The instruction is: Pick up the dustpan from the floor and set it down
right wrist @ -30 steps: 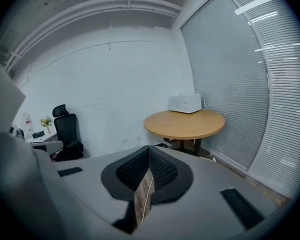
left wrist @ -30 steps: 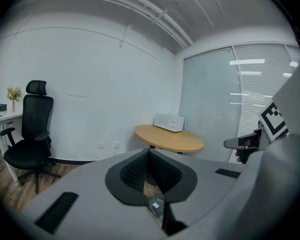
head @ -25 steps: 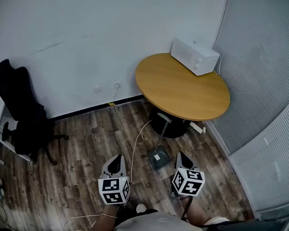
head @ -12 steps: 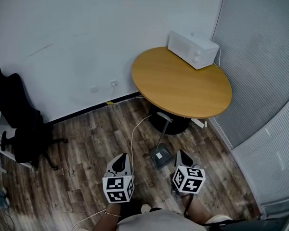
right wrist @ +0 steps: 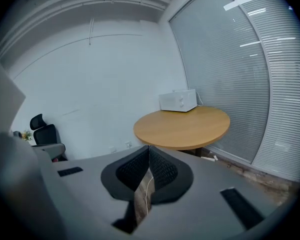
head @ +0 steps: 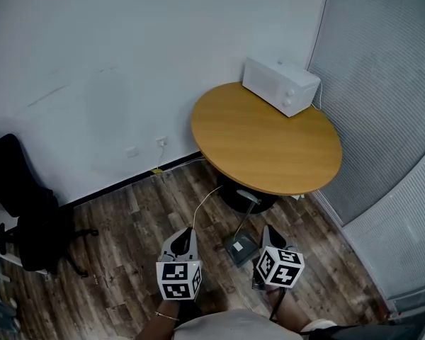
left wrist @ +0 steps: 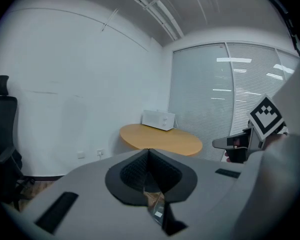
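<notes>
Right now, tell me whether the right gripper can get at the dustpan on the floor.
Probably yes. The dustpan sits on the floor beside the right gripper, with nothing between them, and its long handle stands free. The jaws are shut, though, so they would need to open first.

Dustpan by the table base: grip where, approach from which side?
Grip the dustpan by its thin handle, which rises toward the table; its flat body offers little to pinch. Approach from the open-floor side with the right gripper, likely nearest; open its shut tongs first.
</notes>
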`<state>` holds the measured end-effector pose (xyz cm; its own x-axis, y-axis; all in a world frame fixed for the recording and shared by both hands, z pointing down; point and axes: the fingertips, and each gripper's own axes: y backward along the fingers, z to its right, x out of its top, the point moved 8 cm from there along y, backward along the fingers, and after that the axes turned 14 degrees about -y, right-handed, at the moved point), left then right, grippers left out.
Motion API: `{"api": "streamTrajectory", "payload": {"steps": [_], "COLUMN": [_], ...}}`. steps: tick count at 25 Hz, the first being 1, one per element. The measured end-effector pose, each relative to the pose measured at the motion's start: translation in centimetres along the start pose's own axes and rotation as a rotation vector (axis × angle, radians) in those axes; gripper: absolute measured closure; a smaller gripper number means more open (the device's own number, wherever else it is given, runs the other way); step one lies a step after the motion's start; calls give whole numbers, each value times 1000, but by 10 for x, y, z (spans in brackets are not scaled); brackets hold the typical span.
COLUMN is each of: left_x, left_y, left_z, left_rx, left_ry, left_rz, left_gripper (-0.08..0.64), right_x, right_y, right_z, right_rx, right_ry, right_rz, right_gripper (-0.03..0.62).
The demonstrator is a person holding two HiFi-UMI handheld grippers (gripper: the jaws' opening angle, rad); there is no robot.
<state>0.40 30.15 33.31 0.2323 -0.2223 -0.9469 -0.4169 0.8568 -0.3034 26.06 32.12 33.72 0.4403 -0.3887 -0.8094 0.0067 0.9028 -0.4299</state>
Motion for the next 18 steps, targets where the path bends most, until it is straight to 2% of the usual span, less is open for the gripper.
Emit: {"api": "streamTrajectory", "payload": {"steps": [5,11,15,18], "left_x": [10,14,11,5], "left_y": [-31,-63,-80,-88], "left_z": [-58,-105,-125,-124], "left_rx": [-34,-105,-129,-141], "left_ry": [-4,-39,-38,-18], "left_rz": [0,8,-1,-14], "left_gripper": [545,545,545,545], "right_x": [7,5,-2,-5], "right_y": [-35,-66,-75,-78], "right_z": [-42,-76,-88,-82], "right_rx": [-28,-85,-111,-138], "right_ry": [-24,-66,-78,-88], "right_rz": [27,61,61,52], "right_gripper": [560,560,560,560]}}
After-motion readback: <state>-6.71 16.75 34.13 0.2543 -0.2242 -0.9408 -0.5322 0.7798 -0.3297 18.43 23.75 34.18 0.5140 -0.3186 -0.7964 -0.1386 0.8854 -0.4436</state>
